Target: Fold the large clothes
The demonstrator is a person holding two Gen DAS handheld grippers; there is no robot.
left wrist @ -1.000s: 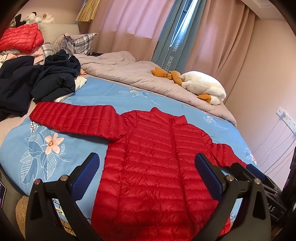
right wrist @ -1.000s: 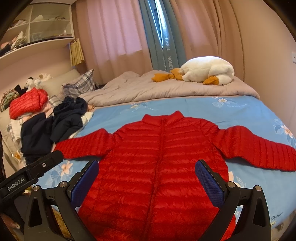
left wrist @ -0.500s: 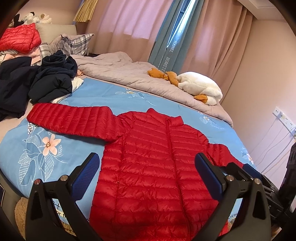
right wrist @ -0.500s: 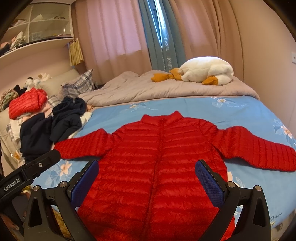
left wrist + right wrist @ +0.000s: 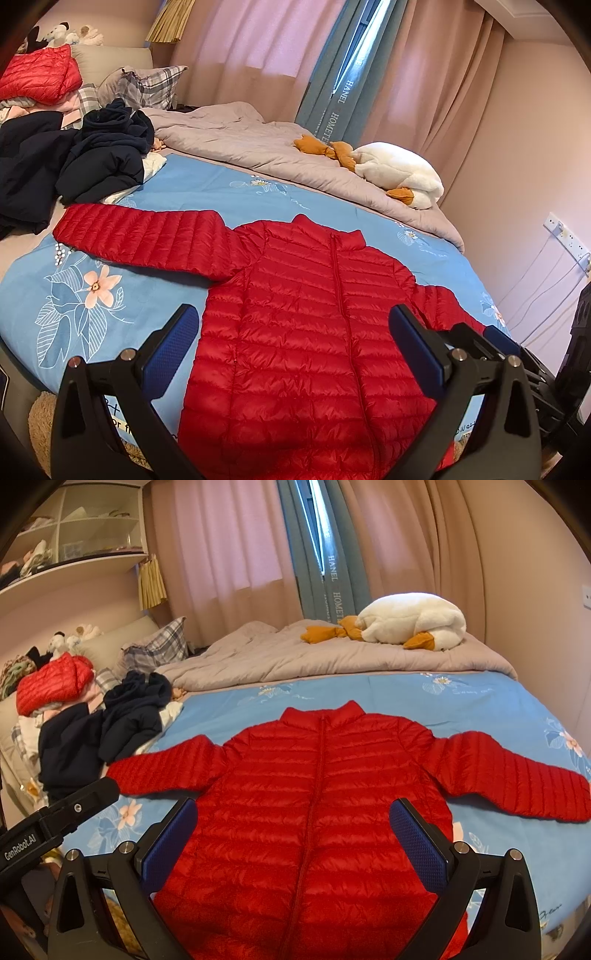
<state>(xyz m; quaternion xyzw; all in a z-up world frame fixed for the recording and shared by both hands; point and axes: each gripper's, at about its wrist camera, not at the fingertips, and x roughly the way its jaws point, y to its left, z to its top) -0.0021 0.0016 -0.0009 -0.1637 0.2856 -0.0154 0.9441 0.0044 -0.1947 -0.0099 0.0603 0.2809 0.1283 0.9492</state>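
The left hand-held gripper fills the bottom of its frame: two black angular arms tipped with flat, dimpled blue pads, spread wide with nothing between them, raised above the bed and tilted down toward it. The right hand-held gripper has the same build and sits the same way, jaws parted and empty; the left one's black body pokes into the lower left of its view.

Beyond both, at frame centre, the red puffer jacket lies flat on the bed, front up and zipped, collar toward the top of the frame, glossy with narrow horizontal quilting. Both sleeves stretch out sideways.

It rests on a smooth blue floral sheet. A rumpled grey quilt lies further up, with a fluffy white goose plush on it. Crumpled dark clothes heap at the left, a second red quilted garment beyond them.
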